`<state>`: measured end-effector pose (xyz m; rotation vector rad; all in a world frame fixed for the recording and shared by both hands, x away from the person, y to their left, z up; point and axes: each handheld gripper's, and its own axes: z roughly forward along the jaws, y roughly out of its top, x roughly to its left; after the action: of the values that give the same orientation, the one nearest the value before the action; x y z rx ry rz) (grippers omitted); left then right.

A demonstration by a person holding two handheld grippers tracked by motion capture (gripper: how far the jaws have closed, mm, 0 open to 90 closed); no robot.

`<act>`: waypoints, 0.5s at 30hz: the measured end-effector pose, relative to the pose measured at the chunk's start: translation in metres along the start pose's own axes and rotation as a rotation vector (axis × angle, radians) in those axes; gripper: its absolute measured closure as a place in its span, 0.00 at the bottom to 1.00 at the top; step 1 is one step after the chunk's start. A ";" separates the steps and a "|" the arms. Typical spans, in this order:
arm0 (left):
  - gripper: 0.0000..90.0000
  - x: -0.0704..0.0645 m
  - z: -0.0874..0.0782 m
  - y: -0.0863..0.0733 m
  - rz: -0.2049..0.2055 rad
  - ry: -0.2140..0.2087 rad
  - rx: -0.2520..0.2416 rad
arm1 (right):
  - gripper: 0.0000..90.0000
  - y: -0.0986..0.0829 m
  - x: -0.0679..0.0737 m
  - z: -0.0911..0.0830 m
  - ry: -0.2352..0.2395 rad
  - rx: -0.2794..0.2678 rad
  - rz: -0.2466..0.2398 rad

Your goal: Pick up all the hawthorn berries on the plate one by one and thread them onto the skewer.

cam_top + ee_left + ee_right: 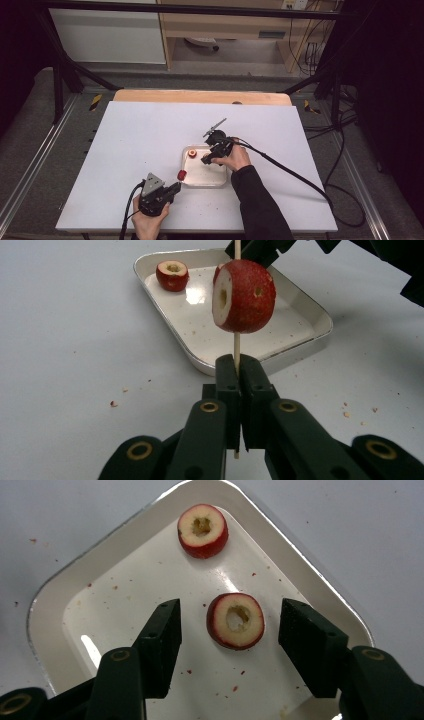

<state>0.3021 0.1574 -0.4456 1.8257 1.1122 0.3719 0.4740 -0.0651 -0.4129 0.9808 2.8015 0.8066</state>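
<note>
Left black two-jaw gripper (235,385) is clamping a thin pale wooden skewer (237,346), jaws pressed together on the stick, which is standing upright between them. We are seeing 1 red cored fruit piece with pale flesh (245,296) threaded on that skewer, sitting above the jaws and apart from them. In the high view this gripper (172,189) is sitting just beside the near left corner of the shallow white rectangular metal tray (220,181).

Right black two-jaw gripper (230,630) is hanging wide over the tray (55,600), its jaws flanking a second red cored fruit ring lying cut face up (236,620) without touching it. A third red cored fruit ring (202,530) is lying farther off, near the tray's corner.

We are judging the rings light, soft and easily bruised; the crumbs on the tray suggest the flesh sheds under pressure. The red skin looks smooth, possibly slippery. We are judging the best hold to be across the outer skin on opposite sides, squeezed gently, leaving the cored hole free for the skewer. The skewer itself looks thin and likely to bend or snap under side load.

Hard to make out: the skewer's top is cut off in the left gripper view. In the high view the right hand (236,159) is covering the ring beneath it. We cannot tell what kind of fruit this is.
</note>
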 end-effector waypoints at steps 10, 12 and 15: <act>0.98 0.001 0.001 0.000 0.005 -0.005 0.014 | 0.59 0.006 -0.002 0.009 0.008 0.054 -0.025; 0.98 0.001 0.002 0.000 0.005 -0.005 0.019 | 0.62 0.006 -0.003 0.010 0.006 0.058 -0.027; 0.98 0.001 0.002 0.000 0.009 -0.005 0.023 | 0.67 0.006 -0.003 0.009 0.003 0.064 -0.030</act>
<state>0.3037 0.1575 -0.4468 1.8517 1.1090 0.3608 0.4823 -0.0587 -0.4183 0.9445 2.8538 0.7191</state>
